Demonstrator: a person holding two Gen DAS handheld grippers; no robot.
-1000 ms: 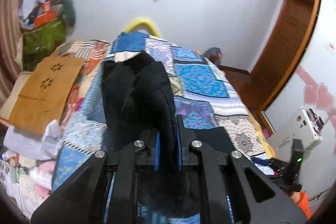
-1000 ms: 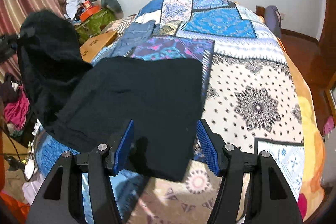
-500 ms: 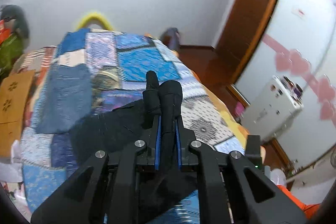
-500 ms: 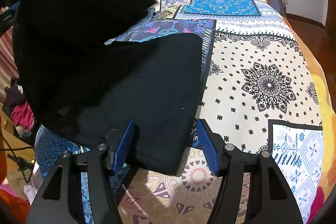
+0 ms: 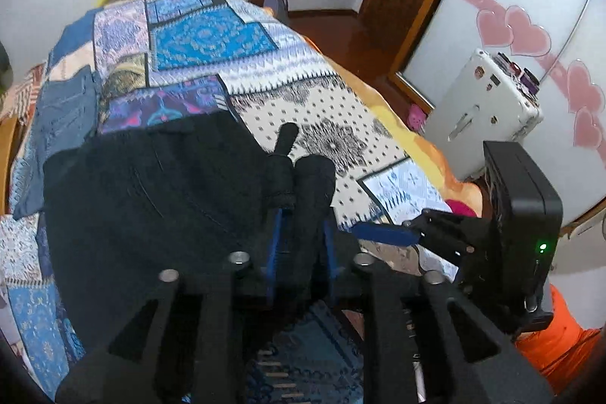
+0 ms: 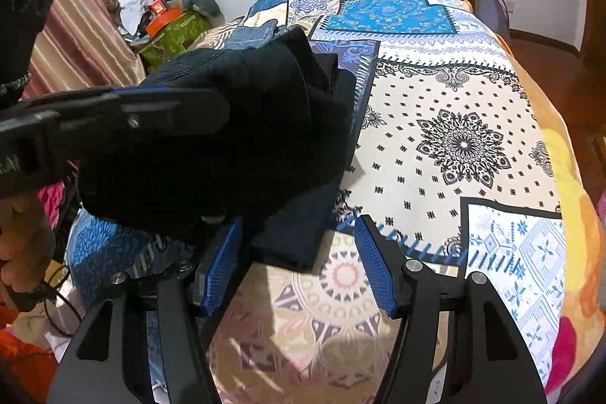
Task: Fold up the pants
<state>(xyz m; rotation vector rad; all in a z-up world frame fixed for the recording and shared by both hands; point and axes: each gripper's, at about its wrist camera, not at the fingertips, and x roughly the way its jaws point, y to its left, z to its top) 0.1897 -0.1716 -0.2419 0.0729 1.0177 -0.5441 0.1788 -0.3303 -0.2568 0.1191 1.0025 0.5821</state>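
Black pants [image 5: 151,192] lie on the patchwork bedspread [image 5: 212,40], partly folded over themselves. My left gripper [image 5: 301,214] is shut on a bunched edge of the pants and holds it over the lower layer. In the right wrist view the pants [image 6: 257,124] show as a dark heap and the left gripper [image 6: 223,108] comes in from the left across them. My right gripper [image 6: 299,252] is open and empty, low over the bedspread [image 6: 458,142] at the pants' near corner. It also shows at the right of the left wrist view [image 5: 382,233].
Folded blue jeans [image 5: 60,112] lie on the bed to the left of the pants. A white case [image 5: 481,108] stands on the floor right of the bed. Clutter and a green box [image 6: 170,33] sit by the curtain at the left.
My left gripper has swung the held pants edge from the left side over to the right and down onto the lower layer. The right gripper has stayed open near the front corner.
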